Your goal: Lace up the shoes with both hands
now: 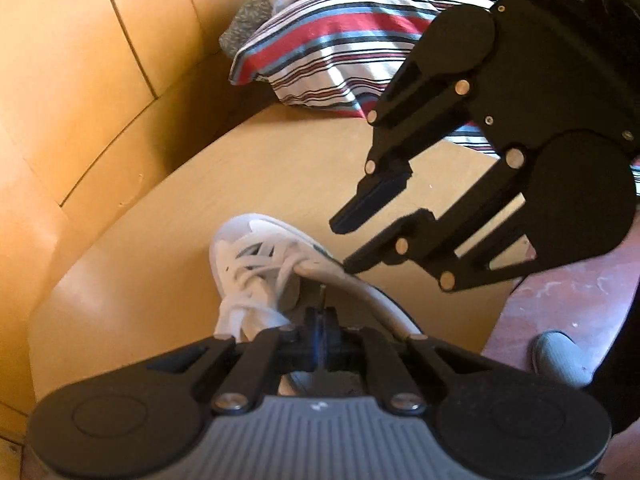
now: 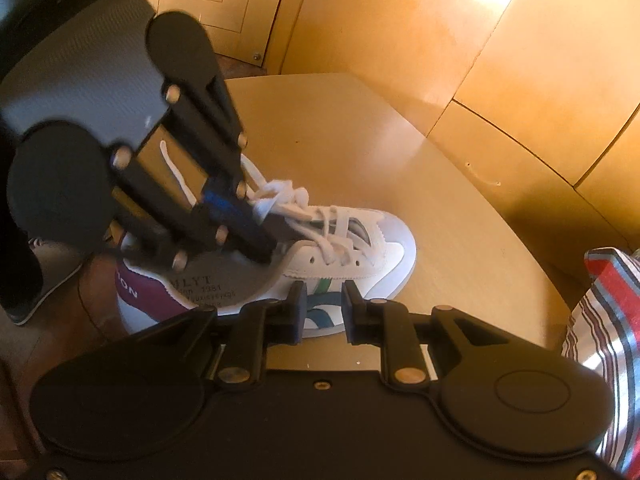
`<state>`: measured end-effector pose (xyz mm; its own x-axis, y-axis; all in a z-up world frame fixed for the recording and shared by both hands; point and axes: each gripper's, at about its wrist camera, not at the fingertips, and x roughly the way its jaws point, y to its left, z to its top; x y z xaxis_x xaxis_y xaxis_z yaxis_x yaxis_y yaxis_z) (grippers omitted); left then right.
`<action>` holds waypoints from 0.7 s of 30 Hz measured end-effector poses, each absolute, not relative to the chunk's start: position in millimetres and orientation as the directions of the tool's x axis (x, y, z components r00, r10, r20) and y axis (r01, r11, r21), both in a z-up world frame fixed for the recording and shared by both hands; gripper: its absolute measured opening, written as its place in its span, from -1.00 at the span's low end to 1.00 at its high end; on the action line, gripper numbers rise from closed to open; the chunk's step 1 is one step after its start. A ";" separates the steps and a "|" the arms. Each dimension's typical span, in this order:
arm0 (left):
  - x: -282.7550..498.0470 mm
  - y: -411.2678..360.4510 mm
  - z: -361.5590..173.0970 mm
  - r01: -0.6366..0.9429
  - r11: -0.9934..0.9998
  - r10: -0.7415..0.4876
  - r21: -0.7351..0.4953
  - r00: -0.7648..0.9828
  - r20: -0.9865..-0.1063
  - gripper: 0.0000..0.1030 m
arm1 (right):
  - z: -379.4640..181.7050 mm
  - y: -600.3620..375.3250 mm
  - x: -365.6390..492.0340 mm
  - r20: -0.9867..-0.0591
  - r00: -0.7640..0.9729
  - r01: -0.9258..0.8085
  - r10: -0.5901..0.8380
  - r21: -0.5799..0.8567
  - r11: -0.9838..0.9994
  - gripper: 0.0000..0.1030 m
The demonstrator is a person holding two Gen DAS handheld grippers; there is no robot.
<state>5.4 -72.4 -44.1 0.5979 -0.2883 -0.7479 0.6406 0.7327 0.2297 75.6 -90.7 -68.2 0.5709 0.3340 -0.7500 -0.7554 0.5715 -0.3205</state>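
Nearest the left wrist camera, the left gripper [image 1: 319, 320] has its jaws pressed together over the shoe's opening. Whether a lace end is caught between them cannot be told: in the right wrist view this gripper [image 2: 256, 236] comes down onto the shoe's tongue with white lace [image 2: 280, 196] bunched right against its fingers.

The shoe [image 1: 256, 256] sits on a light wooden table [image 1: 160, 240], toe pointing away from the left camera. It is a white sneaker [image 2: 360, 252] with green and blue side stripes, a maroon heel panel and a grey insole with printed lettering. Its laces [image 1: 256, 264] lie loosely tangled over the eyelets, and one strand rises up behind the left gripper's linkage in the right wrist view.

The right gripper [image 1: 348, 240] hangs just beside the shoe, one fingertip at its rim, its jaws a little apart with nothing between them. From its own camera, the same gripper [image 2: 323, 308] shows a narrow gap framing the shoe's striped side.

Farther back, a striped cloth [image 1: 340, 52] lies at the table's far edge, also seen at the right border [image 2: 604, 320]. Beyond it all stand yellow-orange wooden panels [image 1: 80, 60].
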 end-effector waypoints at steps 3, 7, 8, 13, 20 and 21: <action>9.8 -73.6 -46.1 0.633 0.737 -0.271 0.237 0.598 -0.754 -0.96 | -67.4 -92.5 76.9 -0.746 0.571 -0.759 0.344 -0.320 0.567 -0.59; 13.8 -76.4 -47.3 0.634 0.731 -0.264 0.252 0.604 -0.752 -0.96 | -69.7 -93.4 81.8 -0.745 0.568 -0.762 0.349 -0.317 0.564 -0.59; 14.0 -76.3 -47.8 0.634 0.731 -0.265 0.251 0.603 -0.753 -0.96 | -68.9 -93.9 81.4 -0.745 0.569 -0.763 0.349 -0.318 0.563 -0.59; 14.6 -77.8 -49.9 0.638 0.728 -0.271 0.253 0.606 -0.747 -0.96 | -70.6 -92.2 84.2 -0.742 0.568 -0.764 0.356 -0.316 0.562 -0.59; 10.2 -80.1 -51.7 0.642 0.719 -0.275 0.266 0.615 -0.739 -0.96 | -72.6 -91.4 83.6 -0.746 0.570 -0.762 0.344 -0.323 0.561 -0.59; 10.2 -79.8 -51.9 0.642 0.718 -0.275 0.267 0.615 -0.739 -0.96 | -73.1 -91.2 83.8 -0.746 0.570 -0.762 0.344 -0.324 0.561 -0.59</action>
<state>10.2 -79.8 -51.9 0.6146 -0.2749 -0.7394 0.6425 0.7183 0.2670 83.8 -91.2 -73.1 0.5699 0.3438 -0.7463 -0.7621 0.5606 -0.3237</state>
